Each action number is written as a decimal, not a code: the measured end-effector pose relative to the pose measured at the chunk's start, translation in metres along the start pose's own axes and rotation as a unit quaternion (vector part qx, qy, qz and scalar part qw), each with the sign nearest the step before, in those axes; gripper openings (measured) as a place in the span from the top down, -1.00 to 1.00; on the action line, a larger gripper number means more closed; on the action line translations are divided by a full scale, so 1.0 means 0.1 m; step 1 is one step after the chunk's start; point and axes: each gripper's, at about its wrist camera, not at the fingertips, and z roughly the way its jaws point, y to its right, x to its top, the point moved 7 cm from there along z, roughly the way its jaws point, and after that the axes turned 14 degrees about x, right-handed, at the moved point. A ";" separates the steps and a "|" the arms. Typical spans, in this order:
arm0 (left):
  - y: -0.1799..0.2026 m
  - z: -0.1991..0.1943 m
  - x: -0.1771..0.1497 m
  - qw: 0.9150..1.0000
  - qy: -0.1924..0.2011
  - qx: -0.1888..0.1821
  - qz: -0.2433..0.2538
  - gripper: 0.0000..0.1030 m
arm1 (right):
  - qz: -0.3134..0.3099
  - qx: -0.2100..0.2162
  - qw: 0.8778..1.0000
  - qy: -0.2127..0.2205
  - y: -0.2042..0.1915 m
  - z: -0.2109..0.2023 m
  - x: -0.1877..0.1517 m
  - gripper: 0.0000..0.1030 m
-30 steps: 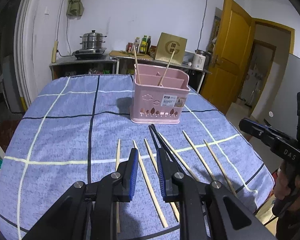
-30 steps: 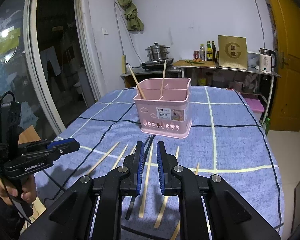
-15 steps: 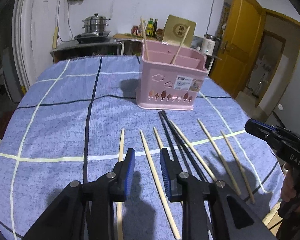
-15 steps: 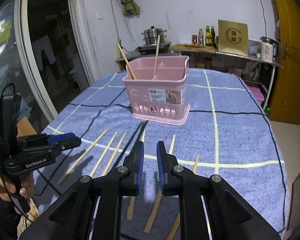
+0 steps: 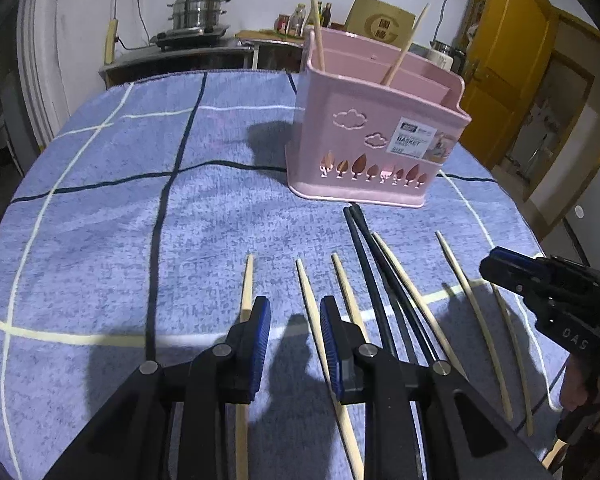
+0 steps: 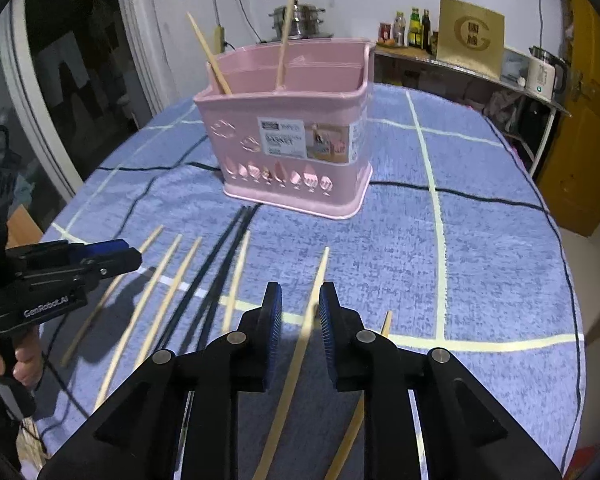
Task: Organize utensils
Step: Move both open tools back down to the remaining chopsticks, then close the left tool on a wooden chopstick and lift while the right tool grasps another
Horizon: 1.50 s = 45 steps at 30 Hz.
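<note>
Wooden chopsticks (image 6: 296, 356), loose in a row on the checked tablecloth (image 6: 480, 240) before the pink basket (image 6: 296, 136) (two already inside); right gripper (image 6: 299, 312) spread astride one, left gripper (image 5: 294, 332) spread astride another (image 5: 312, 312); risk: slim sticks rolling aside, or neighbouring black chopsticks (image 5: 370, 256) pinched too.

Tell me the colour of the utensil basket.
Pink basket, clearest in the right wrist view.
</note>
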 end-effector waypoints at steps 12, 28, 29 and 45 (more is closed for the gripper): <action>0.06 0.25 0.06 1.000 -0.024 0.014 0.008 0.51 | 0.008 -0.014 0.999 -0.032 0.15 0.32 0.10 0.61; 0.22 0.31 0.10 0.997 -0.014 0.060 0.056 0.65 | -0.004 -0.045 0.998 -0.051 0.15 0.47 0.15 0.69; 0.22 0.31 0.11 0.996 -0.013 0.062 0.057 0.78 | -0.004 -0.044 0.998 -0.051 0.14 0.47 0.15 0.78; 0.16 -0.06 0.34 0.999 0.017 0.029 0.037 0.90 | -0.009 -0.023 1.000 -0.005 -0.04 0.16 0.37 0.88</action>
